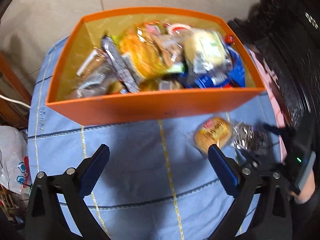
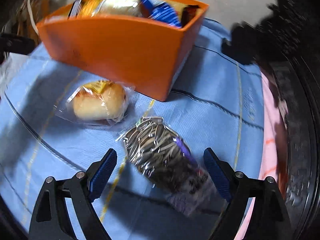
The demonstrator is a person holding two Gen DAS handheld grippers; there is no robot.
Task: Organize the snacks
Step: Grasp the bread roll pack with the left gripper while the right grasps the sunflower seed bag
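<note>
An orange box (image 1: 152, 108) full of several snack packets stands on a blue cloth; it also shows in the right wrist view (image 2: 120, 48). A wrapped bread bun (image 1: 213, 134) (image 2: 100, 104) lies in front of the box. A clear bag of sunflower seeds (image 1: 248, 138) (image 2: 160, 152) lies beside the bun. My left gripper (image 1: 159, 160) is open and empty above the cloth, with the bun just beyond its right finger. My right gripper (image 2: 160, 164) is open, its fingers on either side of the seed bag.
The blue cloth (image 1: 140, 170) covers the table. A pink cloth (image 2: 270, 140) and a dark carved edge (image 2: 300, 120) lie at the right. A white plastic bag (image 1: 14, 156) and a wooden chair (image 1: 12, 80) sit at the left.
</note>
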